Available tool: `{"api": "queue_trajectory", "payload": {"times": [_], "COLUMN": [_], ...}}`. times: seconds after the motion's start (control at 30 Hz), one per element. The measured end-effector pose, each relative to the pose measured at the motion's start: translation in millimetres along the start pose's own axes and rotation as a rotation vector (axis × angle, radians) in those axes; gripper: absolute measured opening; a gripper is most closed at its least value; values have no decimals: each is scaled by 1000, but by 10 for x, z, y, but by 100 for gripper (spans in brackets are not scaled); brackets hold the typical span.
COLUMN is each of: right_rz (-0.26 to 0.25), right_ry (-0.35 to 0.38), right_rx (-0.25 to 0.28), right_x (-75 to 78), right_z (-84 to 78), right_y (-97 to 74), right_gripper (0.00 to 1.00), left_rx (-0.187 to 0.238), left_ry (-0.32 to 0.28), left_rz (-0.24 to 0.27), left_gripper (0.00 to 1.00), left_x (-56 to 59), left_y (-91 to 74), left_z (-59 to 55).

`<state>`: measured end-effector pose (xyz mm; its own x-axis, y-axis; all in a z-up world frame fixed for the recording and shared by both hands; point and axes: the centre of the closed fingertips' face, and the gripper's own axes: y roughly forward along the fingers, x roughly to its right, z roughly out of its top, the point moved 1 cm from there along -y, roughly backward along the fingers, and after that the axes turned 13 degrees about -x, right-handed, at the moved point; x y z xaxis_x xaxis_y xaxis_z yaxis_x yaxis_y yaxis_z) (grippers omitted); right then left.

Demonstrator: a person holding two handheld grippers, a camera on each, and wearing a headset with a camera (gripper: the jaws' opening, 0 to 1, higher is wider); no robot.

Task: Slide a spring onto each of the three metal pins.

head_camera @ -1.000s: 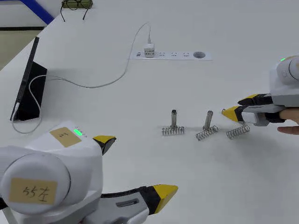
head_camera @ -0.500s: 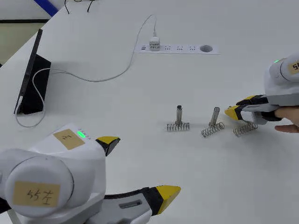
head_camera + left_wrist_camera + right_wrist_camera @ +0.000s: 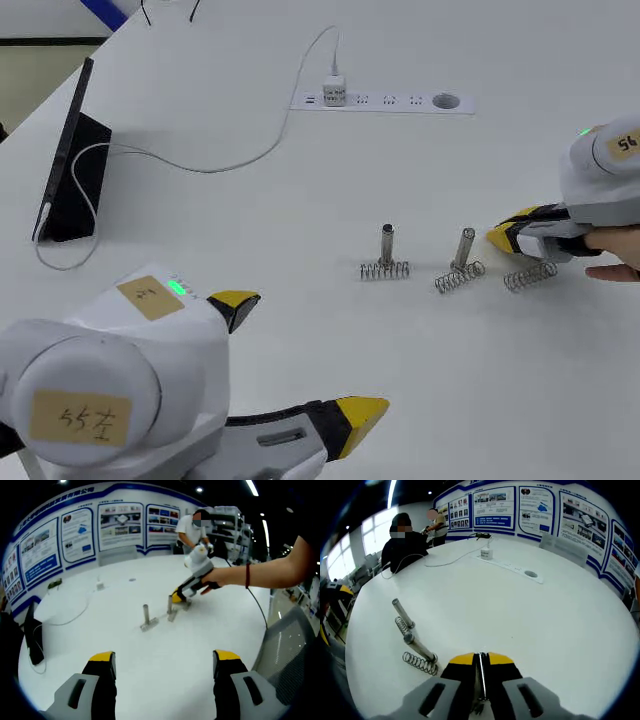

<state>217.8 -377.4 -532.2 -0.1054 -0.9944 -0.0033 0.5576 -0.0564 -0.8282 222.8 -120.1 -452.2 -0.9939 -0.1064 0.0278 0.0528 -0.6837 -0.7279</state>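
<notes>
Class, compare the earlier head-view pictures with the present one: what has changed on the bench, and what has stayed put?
The right gripper edged slightly toward the two standing pins, fingers shut on a thin metal pin. Nothing was taken or released. The standing pins, the three springs lying beside them and the open left gripper stayed put; the rest is camera shift.

Bright even light from ceiling strips (image 3: pixel 252 487), faint shadows, pics sharp, fisheye warp at edges
</notes>
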Motion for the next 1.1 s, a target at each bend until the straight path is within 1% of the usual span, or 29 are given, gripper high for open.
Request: {"api": "queue_trajectory", "payload": {"times": [0.13, 0.17, 0.2, 0.23, 0.3, 0.33, 0.37, 0.43, 0.5, 0.53, 0.67, 0.77, 0.8, 1.03, 1.1], "right_rz": [7, 10, 14, 19, 7, -3, -6, -15, -6, -11, -18, -22, -25, -15, -5], "right_ry": [27, 41, 52, 89, 72, 19, 1, 6, 23, 22, 12, 10, 7, 9, 17], "right_rx": [6, 20, 42, 83, 66, 44, 18, 12, 2, -2, 4, 6, 4, -13, -10], "right_x": [27, 33, 36, 44, 55, 32, 16, 12, 5, 10, 29, 50, 56, 27, 16], "right_z": [0, 17, 52, 130, 131, 105, 62, 24, -12, -20, 9, 39, 41, 28, 40], "right_y": [-46, -69, -98, -157, -175, -163, -140, -106, -102, -100, -116, -115, -104, -61, -57], "right_gripper": [9, 9, 7, 2, 2, 2, 2, 2, 2, 2, 3, 8, 8, 9, 9], "left_rx": [-1, 1, 2, 5, 8, 10, 12, 14, 20, 22, 20, 21, 21, 17, 15], "left_ry": [0, 0, 0, 2, 4, 6, 8, 13, 18, 19, 25, 19, 19, 20, 21], "left_rz": [0, 0, 0, 1, 0, -2, -3, -2, -1, -2, 0, -1, -1, 3, 4], "left_gripper": [81, 81, 81, 81, 81, 81, 81, 81, 81, 81, 81, 81, 81, 81, 81], "left_x": [5, 8, 10, 12, 17, 22, 26, 30, 33, 32, 24, 21, 21, 16, 15], "left_y": [-4, -8, -11, -15, -20, -20, -19, -20, -28, -30, -32, -32, -32, -39, -39], "left_z": [-6, -2, 1, 7, 15, 24, 31, 47, 66, 70, 67, 67, 68, 58, 51]}}
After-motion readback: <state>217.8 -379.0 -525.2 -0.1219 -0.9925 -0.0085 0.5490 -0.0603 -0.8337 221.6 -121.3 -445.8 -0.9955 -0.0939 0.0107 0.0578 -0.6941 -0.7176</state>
